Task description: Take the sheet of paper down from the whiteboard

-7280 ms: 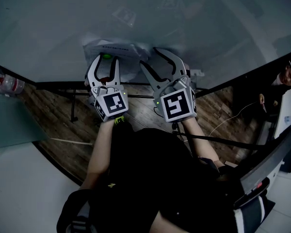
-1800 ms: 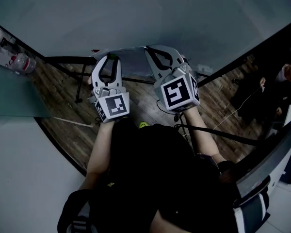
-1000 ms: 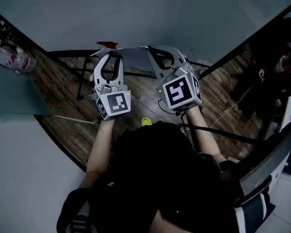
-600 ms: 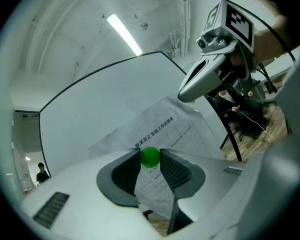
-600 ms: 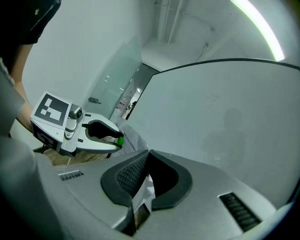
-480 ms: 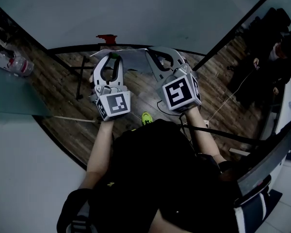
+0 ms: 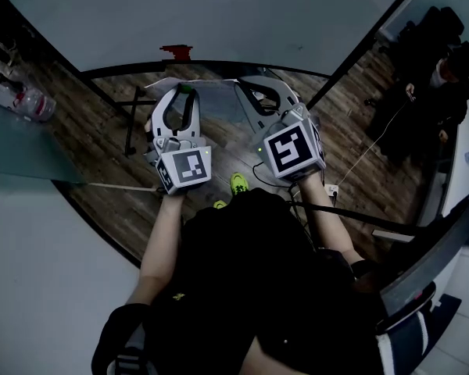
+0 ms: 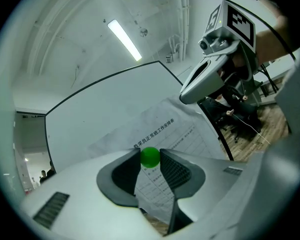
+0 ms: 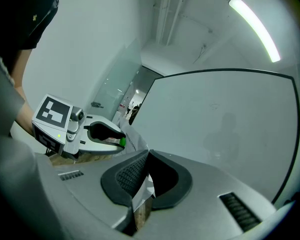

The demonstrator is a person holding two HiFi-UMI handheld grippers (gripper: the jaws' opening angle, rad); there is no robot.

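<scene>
Green magnet (image 8: 150, 157): in left gripper (image 7: 180, 94) | paper (image 8: 182, 134): pinched by right gripper (image 9: 147, 155)

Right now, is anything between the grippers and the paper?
The right gripper pinches the paper directly. The left gripper has a green ball between its jaw tips, with the paper beside it. Nothing else intervenes.
</scene>
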